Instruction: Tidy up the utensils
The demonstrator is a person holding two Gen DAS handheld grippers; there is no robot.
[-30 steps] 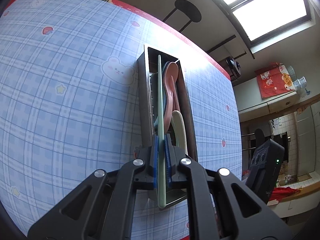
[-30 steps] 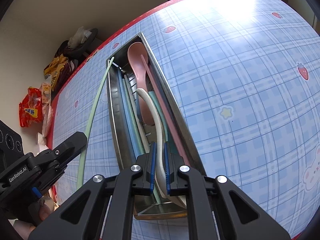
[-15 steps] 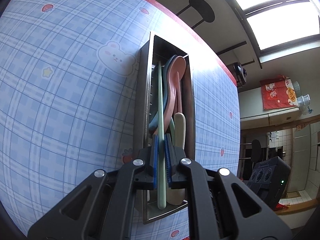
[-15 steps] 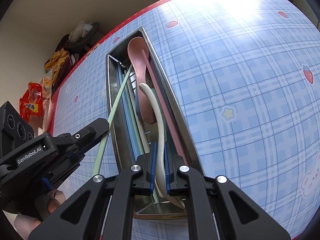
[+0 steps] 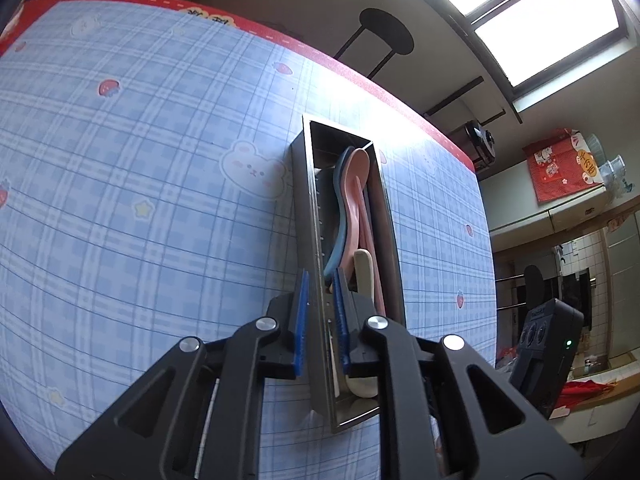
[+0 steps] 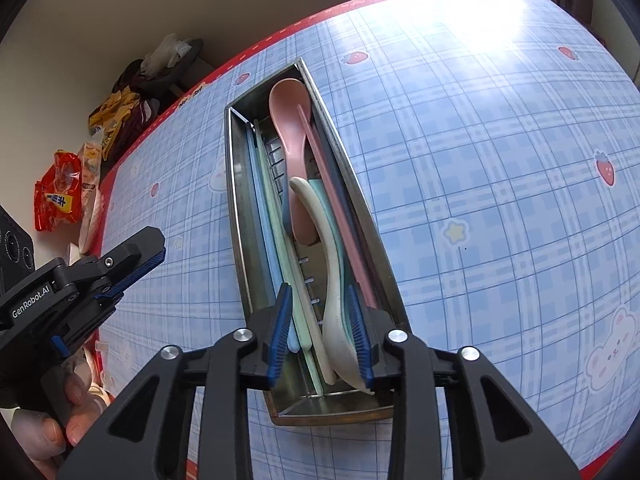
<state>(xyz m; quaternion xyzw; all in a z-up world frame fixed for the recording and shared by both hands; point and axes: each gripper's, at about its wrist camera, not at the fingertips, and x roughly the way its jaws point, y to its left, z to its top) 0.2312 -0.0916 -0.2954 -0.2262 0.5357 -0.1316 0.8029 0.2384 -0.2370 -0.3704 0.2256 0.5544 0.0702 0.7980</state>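
Observation:
A long steel utensil tray [image 6: 236, 216] [image 5: 306, 184] lies on the blue checked tablecloth. In it lie a pink spoon [image 6: 292, 136] [image 5: 354, 196], a cream spoon [image 6: 332, 280] [image 5: 364, 276], a blue spoon [image 5: 340, 216], pink chopsticks [image 6: 340, 216], and light green and blue chopsticks [image 6: 276, 224]. My right gripper [image 6: 320, 332] is open above the tray's near end, empty. My left gripper [image 5: 321, 320] is open and empty, its pads either side of the tray's left wall; in the right wrist view it [image 6: 132, 268] hovers left of the tray.
Snack packets [image 6: 60, 196] and bags [image 6: 136, 76] sit beyond the table's red edge at left. A black stool [image 5: 384, 36] stands past the far edge. The tablecloth [image 6: 500, 184] stretches wide to the right of the tray.
The left gripper let go of the light green chopstick, which now lies in the tray, and drew back left. The right gripper opened off the cream spoon.

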